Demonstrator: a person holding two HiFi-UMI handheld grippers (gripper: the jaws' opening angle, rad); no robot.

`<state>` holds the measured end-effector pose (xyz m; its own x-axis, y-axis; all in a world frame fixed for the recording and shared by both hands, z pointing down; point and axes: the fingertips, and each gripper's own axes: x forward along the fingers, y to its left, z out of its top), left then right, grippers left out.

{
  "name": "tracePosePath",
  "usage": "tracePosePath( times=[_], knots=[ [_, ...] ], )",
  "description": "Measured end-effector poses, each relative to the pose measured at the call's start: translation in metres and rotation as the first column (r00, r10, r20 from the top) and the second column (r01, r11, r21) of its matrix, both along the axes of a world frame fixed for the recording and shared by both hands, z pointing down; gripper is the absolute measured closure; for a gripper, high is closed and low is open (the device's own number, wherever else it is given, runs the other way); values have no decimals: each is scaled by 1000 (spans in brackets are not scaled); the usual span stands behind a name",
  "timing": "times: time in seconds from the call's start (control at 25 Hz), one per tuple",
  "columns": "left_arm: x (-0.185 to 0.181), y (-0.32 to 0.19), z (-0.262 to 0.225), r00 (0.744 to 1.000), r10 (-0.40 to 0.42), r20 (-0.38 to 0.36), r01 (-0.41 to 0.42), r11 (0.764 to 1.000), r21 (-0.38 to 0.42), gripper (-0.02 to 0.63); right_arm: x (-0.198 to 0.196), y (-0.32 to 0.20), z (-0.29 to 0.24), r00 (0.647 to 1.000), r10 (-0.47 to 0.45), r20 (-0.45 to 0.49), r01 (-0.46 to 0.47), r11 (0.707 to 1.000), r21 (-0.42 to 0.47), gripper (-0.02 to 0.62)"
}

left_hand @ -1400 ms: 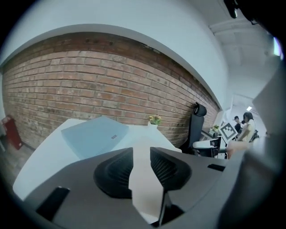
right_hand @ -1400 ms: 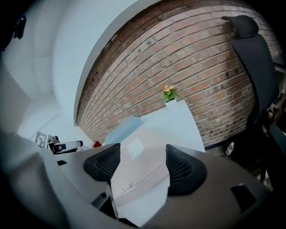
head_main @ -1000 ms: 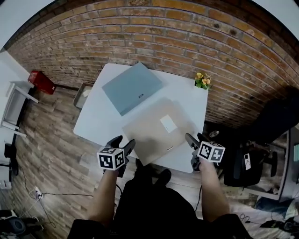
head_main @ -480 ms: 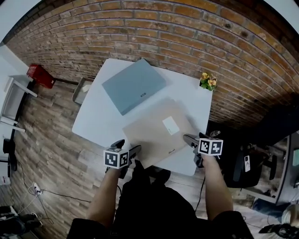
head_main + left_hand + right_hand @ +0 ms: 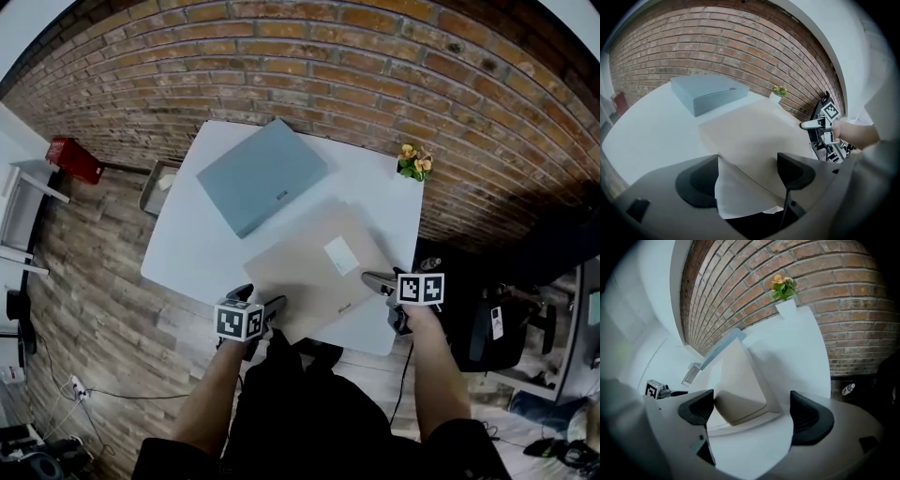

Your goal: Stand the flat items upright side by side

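Note:
Two flat boxes lie on the white table (image 5: 206, 253). The blue-grey box (image 5: 262, 173) (image 5: 708, 93) lies at the back left. The beige box (image 5: 314, 272) (image 5: 754, 136) (image 5: 738, 380), with a white label (image 5: 339, 255), lies flat at the near edge. My left gripper (image 5: 258, 302) (image 5: 746, 180) is open, with the beige box's near left corner between its jaws but not pressed. At the box's near right corner my right gripper (image 5: 382, 295) (image 5: 752, 413) has its jaws opening, wide on either side of that corner and not touching it.
A small pot of yellow flowers (image 5: 411, 161) (image 5: 783, 287) stands at the table's back right corner by the brick wall. On the floor are a grey tray (image 5: 155, 187) and a red object (image 5: 70, 159) to the left, and a black chair (image 5: 497, 323) to the right.
Both grippers have moved in along the table's near edge to the beige box's two near corners, and their jaws stand wider. The boxes have not moved.

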<state>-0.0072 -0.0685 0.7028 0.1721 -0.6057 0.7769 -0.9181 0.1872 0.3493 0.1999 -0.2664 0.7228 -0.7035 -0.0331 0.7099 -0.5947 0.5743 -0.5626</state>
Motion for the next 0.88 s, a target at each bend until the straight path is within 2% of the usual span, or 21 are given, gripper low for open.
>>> tracePosePath(
  times=[0.24,0.44,0.76,0.88],
  knots=[
    [-4,-18,0,998,69,12,-69,998,-8,193,2,4,-1,1000,29,2,-29,999,-20,108],
    [6,-38,-1,987,163,16,-162,987,-21,199,30,11,-2,994,109,-8,-109,994,-26,110],
    [33,-77,-4,964,262,43,-262,965,10,250,80,21,1,966,257,-4,-257,966,-35,109],
    [38,-84,-4,960,276,50,-277,961,7,261,88,24,5,948,316,23,-314,946,-81,109]
  ],
)
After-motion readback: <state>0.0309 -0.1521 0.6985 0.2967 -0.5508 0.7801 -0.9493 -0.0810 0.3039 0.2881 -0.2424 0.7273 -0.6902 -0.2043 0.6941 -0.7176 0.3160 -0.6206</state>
